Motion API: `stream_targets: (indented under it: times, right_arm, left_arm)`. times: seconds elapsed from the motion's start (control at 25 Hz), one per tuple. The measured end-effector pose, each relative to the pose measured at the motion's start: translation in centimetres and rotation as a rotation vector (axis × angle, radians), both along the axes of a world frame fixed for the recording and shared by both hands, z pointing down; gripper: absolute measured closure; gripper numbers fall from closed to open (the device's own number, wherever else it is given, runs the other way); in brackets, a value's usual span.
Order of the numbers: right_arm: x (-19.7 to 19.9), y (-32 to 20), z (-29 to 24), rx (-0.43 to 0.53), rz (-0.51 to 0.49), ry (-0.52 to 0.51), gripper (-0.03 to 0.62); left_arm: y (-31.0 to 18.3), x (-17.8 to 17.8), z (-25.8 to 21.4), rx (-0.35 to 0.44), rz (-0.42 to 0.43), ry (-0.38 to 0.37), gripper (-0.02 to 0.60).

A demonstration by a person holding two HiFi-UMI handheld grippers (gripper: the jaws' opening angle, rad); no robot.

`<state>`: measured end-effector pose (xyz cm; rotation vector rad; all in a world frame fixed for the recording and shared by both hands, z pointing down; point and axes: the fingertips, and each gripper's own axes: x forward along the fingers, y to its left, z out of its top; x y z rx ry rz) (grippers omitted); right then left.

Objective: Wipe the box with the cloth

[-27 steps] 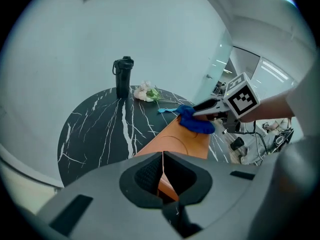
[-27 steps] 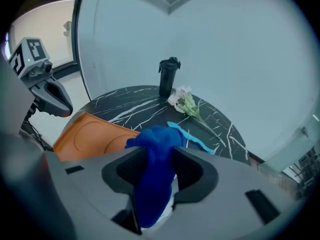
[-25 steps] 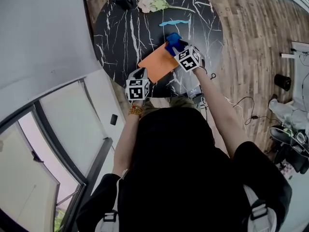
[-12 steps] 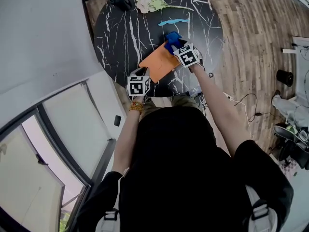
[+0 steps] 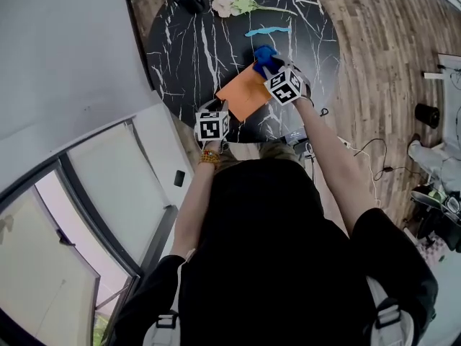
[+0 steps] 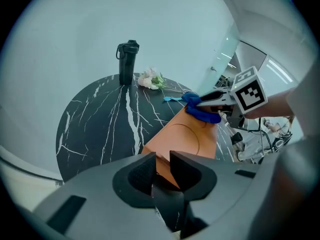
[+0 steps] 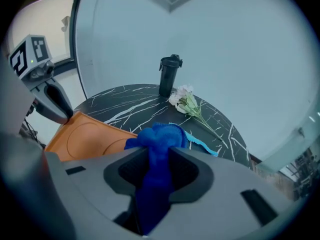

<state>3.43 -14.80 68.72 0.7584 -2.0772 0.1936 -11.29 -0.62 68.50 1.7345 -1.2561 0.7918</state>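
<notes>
Two claws: right claw grips blue cloth; left claw, just opening narrowly, straddles the orange box.

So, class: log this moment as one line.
left gripper: jaws just opening, box corner between them | right gripper: shut on cloth, cloth at box's far corner

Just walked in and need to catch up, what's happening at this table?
A person is at a round black marble table with a hand-held gripper in each hand. The right hand-held gripper is shut on a bunched blue cloth at the far corner of a flat orange box lying on the table. The left hand-held gripper is at the box's near corner; its jaws have just been opening, with that corner between them, not pinched. A dark bottle and flowers sit at the far edge.
</notes>
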Motion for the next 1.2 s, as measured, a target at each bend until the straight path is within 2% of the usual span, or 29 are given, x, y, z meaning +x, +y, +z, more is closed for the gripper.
stream_targets:
  times: [0.12, 0.28, 0.56, 0.72, 0.88, 1.0, 1.08, 1.2]
  right_arm:
    - [0.5, -0.8, -0.1, -0.04, 0.059, -0.028, 0.48]
    - [0.0, -0.7, 0.0, -0.082, 0.08, -0.025, 0.495]
    - [-0.9, 1.8, 0.7, -0.149, 0.152, -0.088, 0.513]
    - [-2.6, 3.1, 0.5, -0.162, 0.11, -0.081, 0.513]
    - [-7.9, 6.9, 0.8, -0.212, -0.003, -0.074, 0.513]
    - [-11.2, 9.1, 0.7, -0.207, 0.026, -0.085, 0.513]
    - [-11.0, 9.6, 0.6, -0.221, 0.063, -0.104, 0.513]
    - [-11.3, 10.0, 0.5, -0.233, 0.057, -0.114, 0.513]
  left_arm:
    - [-0.7, 1.1, 0.1, -0.002, 0.029, 0.023, 0.485]
    - [-1.4, 2.1, 0.3, -0.008, 0.052, 0.068, 0.481]
    - [-1.5, 3.9, 0.5, -0.021, 0.151, 0.094, 0.476]
    - [-1.5, 4.1, 0.5, -0.028, 0.188, 0.103, 0.476]
    - [-1.5, 3.0, 0.8, -0.02, 0.24, 0.129, 0.476]
    - [-0.5, 1.4, 0.9, -0.022, 0.276, 0.147, 0.476]
    - [-0.1, 1.7, 0.6, -0.036, 0.303, 0.156, 0.476]
    - [0.1, 1.5, 0.6, -0.043, 0.352, 0.164, 0.476]
